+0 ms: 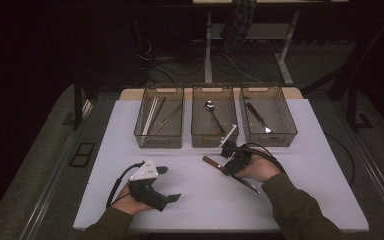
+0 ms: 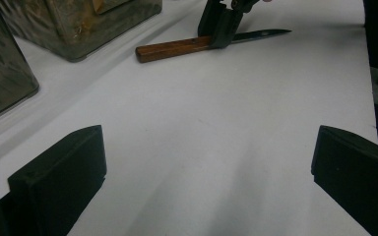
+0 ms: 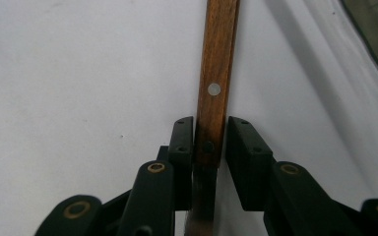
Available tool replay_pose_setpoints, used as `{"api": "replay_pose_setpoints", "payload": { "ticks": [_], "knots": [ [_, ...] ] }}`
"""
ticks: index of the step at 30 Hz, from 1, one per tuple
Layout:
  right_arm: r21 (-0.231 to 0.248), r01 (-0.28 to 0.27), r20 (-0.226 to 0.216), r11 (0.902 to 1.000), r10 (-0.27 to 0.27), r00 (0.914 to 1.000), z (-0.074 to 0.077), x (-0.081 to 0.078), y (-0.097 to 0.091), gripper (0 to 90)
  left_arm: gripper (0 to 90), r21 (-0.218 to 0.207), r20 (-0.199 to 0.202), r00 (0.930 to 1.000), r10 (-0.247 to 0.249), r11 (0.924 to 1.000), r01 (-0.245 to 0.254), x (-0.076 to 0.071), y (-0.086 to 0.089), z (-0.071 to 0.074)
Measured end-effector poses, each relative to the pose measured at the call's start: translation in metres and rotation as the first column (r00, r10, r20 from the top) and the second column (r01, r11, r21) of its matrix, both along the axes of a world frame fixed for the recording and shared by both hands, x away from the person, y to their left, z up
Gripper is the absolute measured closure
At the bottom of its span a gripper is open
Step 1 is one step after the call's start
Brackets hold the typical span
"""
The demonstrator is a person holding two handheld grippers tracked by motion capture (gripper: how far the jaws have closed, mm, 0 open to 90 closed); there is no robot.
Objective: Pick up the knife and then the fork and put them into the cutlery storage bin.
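Note:
A knife with a brown wooden handle (image 1: 211, 162) and a dark blade lies flat on the white table (image 1: 300, 200), right of centre. My right gripper (image 1: 228, 167) points down over it, where handle meets blade. In the right gripper view the knife (image 3: 217, 73) runs up between the jaws of the right gripper (image 3: 210, 133); the pads flank the handle closely, and a thin gap shows on the right side. My left gripper (image 1: 169, 184) rests at the front left, open wide with nothing between its jaws. The left gripper view looks past the left gripper (image 2: 209, 152) to the knife (image 2: 172, 49) and right gripper (image 2: 220, 27).
Three translucent bins stand in a row at the table's far side. The left bin (image 1: 158, 141) holds long thin rods, the middle bin (image 1: 211, 141) a spoon (image 1: 210, 106), the right bin (image 1: 270, 138) another utensil. Bare table lies between the grippers.

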State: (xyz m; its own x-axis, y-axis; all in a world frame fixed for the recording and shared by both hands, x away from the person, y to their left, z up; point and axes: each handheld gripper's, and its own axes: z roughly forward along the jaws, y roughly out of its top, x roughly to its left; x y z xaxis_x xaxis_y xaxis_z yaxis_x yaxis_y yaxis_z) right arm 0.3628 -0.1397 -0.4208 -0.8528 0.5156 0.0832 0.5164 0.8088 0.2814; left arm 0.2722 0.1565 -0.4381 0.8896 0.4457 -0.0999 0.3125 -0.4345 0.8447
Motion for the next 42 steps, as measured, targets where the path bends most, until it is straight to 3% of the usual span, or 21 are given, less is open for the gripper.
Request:
{"api": "replay_pose_setpoints", "payload": {
  "ticks": [6,13,17,22,27,30,34,40,42],
  "knots": [
    [-0.102,-0.012,-0.052,0.9947,0.007,0.9986,0.002,0.009,0.013,75.6,0.0,-0.003,0.001,1.0000,-0.001,1.0000,0.001,0.000,0.000,0.001],
    [-0.124,-0.022,-0.055,0.9920,0.015,0.9984,0.003,0.010,0.016,76.6,0.0,-0.003,0.001,1.0000,-0.002,1.0000,0.002,-0.001,0.000,0.001],
    [-0.085,-0.014,-0.064,0.9963,0.008,0.9979,0.004,0.010,0.010,76.6,0.0,-0.004,0.000,1.0000,-0.002,1.0000,0.002,0.000,0.000,0.001],
    [0.002,0.019,-0.057,0.9998,-0.019,0.9982,0.010,0.011,-0.004,76.6,0.0,-0.006,-0.002,1.0000,-0.001,1.0000,0.001,0.000,0.000,0.000],
    [0.126,0.066,-0.032,0.9898,-0.063,0.9975,0.020,0.011,-0.026,76.6,0.0,-0.006,-0.002,1.0000,0.001,1.0000,-0.001,0.000,0.001,0.001],
    [0.211,0.102,-0.011,0.9721,-0.102,0.9947,0.026,0.008,-0.042,76.6,0.0,-0.006,-0.002,1.0000,0.001,1.0000,-0.001,0.000,0.001,0.000],
    [0.317,0.143,0.014,0.9375,-0.155,0.9878,0.032,0.005,-0.064,76.6,0.0,-0.005,-0.002,1.0000,0.001,1.0000,-0.001,0.000,0.001,0.000],
    [0.460,0.187,0.028,0.8678,-0.225,0.9740,0.038,-0.001,-0.096,76.6,0.0,-0.003,-0.005,1.0000,0.005,1.0000,-0.005,0.001,0.001,0.000],
    [0.490,0.198,0.034,0.8488,-0.245,0.9689,0.039,-0.002,-0.105,76.6,0.0,-0.002,-0.004,1.0000,0.003,1.0000,-0.003,0.001,0.000,0.000]
  ]
}}
